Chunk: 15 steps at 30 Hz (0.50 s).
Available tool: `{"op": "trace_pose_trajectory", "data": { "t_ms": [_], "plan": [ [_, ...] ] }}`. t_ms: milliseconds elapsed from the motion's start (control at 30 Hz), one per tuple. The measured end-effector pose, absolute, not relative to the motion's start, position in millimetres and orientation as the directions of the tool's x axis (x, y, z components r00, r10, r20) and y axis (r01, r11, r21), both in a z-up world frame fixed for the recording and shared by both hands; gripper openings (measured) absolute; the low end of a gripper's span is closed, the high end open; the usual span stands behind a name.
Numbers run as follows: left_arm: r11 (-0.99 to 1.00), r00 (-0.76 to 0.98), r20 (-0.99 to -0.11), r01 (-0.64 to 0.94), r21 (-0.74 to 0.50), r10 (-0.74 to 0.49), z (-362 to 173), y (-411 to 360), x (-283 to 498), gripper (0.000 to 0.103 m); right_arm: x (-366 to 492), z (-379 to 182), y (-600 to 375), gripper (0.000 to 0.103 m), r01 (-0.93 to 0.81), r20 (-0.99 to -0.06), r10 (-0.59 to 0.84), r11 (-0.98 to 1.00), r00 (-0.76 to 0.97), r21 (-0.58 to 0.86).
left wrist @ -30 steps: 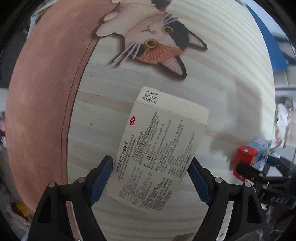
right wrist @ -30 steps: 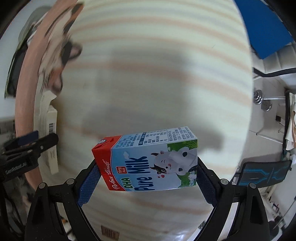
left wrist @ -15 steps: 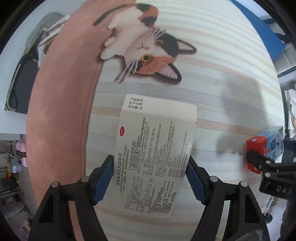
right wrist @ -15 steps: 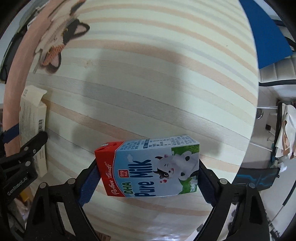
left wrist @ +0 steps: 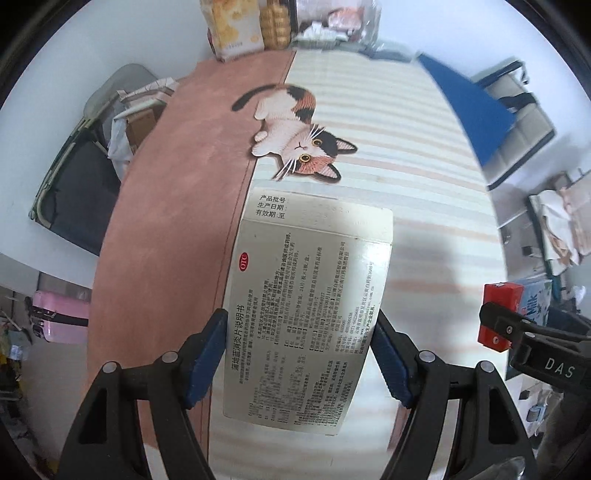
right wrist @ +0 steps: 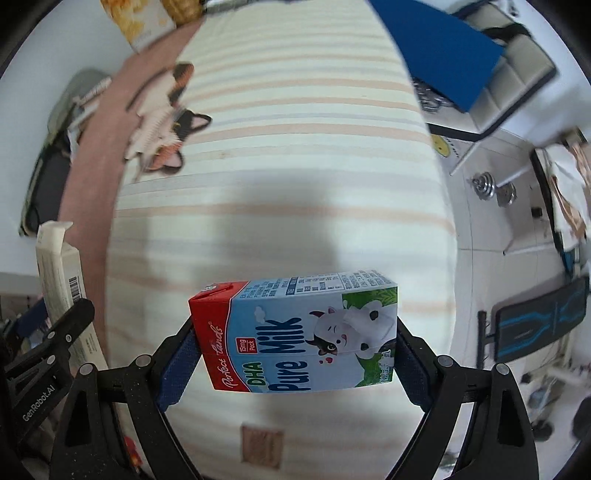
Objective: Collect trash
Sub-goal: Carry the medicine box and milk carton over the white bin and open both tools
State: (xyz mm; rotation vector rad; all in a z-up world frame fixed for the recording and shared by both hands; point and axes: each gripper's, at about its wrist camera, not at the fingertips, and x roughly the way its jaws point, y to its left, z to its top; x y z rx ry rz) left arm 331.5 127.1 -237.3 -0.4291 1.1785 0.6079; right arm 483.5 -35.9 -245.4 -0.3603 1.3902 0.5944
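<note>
Gripping one medicine box point(left wrist: 306, 314), left tool point(left wrist: 301, 354); right tool point(right wrist: 295, 363) clamps one milk carton point(right wrist: 295, 336) over striped mat point(right wrist: 280, 177).

Striped mat point(left wrist: 424, 192) with cat picture point(left wrist: 299, 136)

Below both grippers the striped mat point(right wrist: 295, 177) lies bare and broad — nothing stands on its middle. Its far end is crowded: a snack bag point(left wrist: 234, 27) and a stack of biscuits point(left wrist: 275, 26) sit along the edge. To the right a blue board point(left wrist: 465, 107) overhangs the mat's side, with a chair point(right wrist: 517, 74) beyond it. Between the grippers themselves room is tight — the medicine box point(right wrist: 62, 291) and milk carton point(left wrist: 517, 306) hang just beside each other.
</note>
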Motion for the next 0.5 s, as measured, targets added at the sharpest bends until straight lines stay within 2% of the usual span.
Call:
{"op": "trace_pose_trajectory", "data": {
  "t_ms": [100,300,500],
  "plan": [
    [0.791,0.308,-0.930,-0.611,-0.031,0.201,-226.2,113.4,296.5,0.073,426.1,-208.3,-42.0,0.093,-0.554,-0.971,0.212,0.825,0.113,0.116],
    [0.843,0.359,-0.923,-0.531,-0.081,0.137,-222.8,82.0,209.5,0.073,310.0,-168.5,-84.0,0.093,-0.469,-0.952,0.246,0.873,0.182,0.136],
    [0.845,0.302,-0.953,-0.512,-0.153,0.010,-261.3,54.9,130.1,0.073,196.8,-175.2,-136.7,0.093,-0.394,-0.954,0.260,0.901,0.151,0.183]
  ]
}}
